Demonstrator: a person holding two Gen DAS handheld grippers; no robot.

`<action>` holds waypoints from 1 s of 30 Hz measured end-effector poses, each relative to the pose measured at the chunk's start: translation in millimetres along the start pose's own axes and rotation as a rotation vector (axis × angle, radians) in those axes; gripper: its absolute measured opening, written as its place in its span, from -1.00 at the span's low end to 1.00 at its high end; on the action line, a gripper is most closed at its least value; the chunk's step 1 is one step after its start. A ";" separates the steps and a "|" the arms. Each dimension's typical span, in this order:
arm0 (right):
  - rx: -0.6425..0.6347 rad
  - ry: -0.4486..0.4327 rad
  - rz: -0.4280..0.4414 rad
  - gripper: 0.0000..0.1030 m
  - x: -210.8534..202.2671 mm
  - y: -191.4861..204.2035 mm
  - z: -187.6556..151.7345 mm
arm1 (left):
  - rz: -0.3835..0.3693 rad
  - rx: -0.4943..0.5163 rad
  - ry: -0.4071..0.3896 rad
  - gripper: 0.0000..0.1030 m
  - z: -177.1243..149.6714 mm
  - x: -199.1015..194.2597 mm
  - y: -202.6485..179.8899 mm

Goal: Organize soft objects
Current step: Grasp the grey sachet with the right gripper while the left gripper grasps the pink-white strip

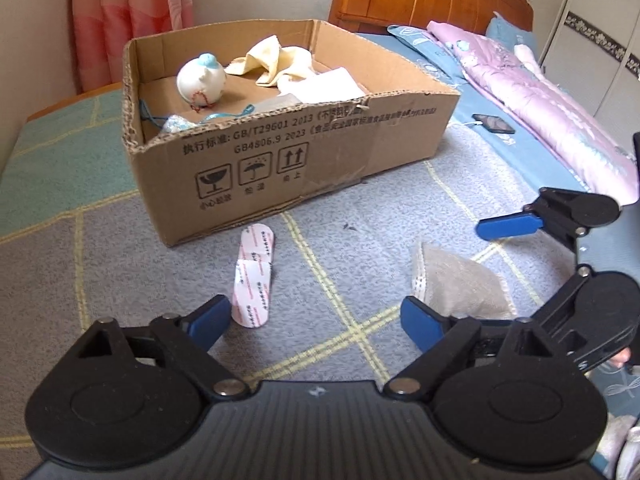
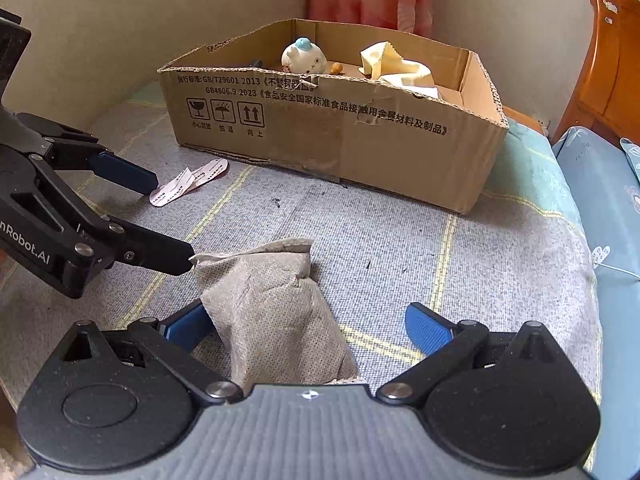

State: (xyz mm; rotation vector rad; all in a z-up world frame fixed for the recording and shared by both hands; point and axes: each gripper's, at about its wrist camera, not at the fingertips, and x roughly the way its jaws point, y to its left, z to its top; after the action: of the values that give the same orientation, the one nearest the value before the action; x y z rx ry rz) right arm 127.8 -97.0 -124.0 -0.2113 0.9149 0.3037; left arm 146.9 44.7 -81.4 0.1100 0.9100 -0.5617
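From the left wrist, the left tongs (image 1: 316, 320) stand spread and empty over the bed (image 1: 380, 208), the grey pouch (image 1: 460, 284) just beside one pad, near the bed's near edge

From the right wrist, the right tongs (image 2: 308, 330) stand spread around that pouch (image 2: 272, 312) without pinching; it looks soft, light and saggy, best gripped across its filled middle

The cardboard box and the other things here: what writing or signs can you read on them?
Cardboard box, side wall: "GB/T29601 2013", "GB4806.9 2023", followed by Chinese characters.
Same wall: three handling signs, a broken glass, an umbrella and two up arrows, each with a small Chinese caption.
Left gripper, body: "nRobot.AI", its start cut off by the picture's edge.
White strips on the bedspread: red print, too small to read.
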 end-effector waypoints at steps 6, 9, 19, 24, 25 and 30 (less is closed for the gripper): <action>-0.043 -0.007 0.005 0.99 -6.9 2.1 -5.1 | 0.109 -0.003 -0.015 0.58 -0.5 1.6 4.3; -0.106 -0.036 0.046 0.89 -11.1 2.9 -9.8 | 0.117 -0.004 -0.014 0.58 -1.8 0.5 4.8; -0.147 -0.053 0.078 -0.04 -13.4 13.3 -1.8 | 0.155 0.019 -0.025 0.32 -0.6 0.8 -0.1; -0.073 -0.078 0.041 -0.19 -25.3 3.7 -0.8 | 0.153 0.035 -0.042 -0.01 6.9 5.5 -2.3; -0.061 -0.084 0.040 -0.19 -27.0 1.1 -1.1 | 0.148 0.038 -0.045 -0.05 8.5 6.7 -2.6; -0.048 -0.085 0.048 -0.19 -29.0 -3.0 -2.5 | 0.134 0.052 -0.040 -0.52 14.0 8.9 -6.7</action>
State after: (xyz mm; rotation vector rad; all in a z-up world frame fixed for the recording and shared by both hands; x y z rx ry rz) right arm 110.4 -105.5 -102.1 -0.2189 0.8299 0.3764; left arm 157.8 30.8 -78.6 0.2046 0.8429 -0.4614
